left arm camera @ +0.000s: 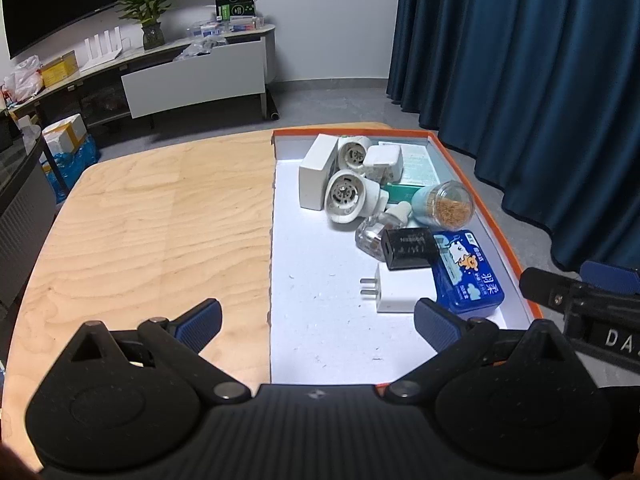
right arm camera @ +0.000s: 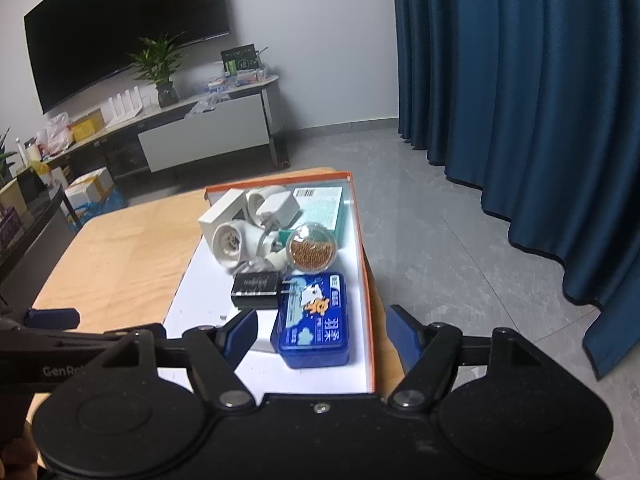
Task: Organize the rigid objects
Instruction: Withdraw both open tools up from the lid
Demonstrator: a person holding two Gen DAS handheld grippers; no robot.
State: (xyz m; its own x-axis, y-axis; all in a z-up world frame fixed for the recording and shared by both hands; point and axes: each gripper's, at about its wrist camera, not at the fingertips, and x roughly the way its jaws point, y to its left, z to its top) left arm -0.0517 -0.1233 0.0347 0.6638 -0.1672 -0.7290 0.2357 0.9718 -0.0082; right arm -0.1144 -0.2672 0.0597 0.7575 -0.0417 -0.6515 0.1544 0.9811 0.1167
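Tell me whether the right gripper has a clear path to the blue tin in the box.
Probably yes. The right gripper is open with nothing between its jaws, and the blue tin lies just ahead, top exposed. The black charger touches one corner, and the box wall runs close alongside.

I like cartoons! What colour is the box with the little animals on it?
Blue, seen best from the right wrist camera.

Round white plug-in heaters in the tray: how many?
2. One lies mid-tray against the white box; the other sits behind it, toward the far end. More may be hidden in the pile.
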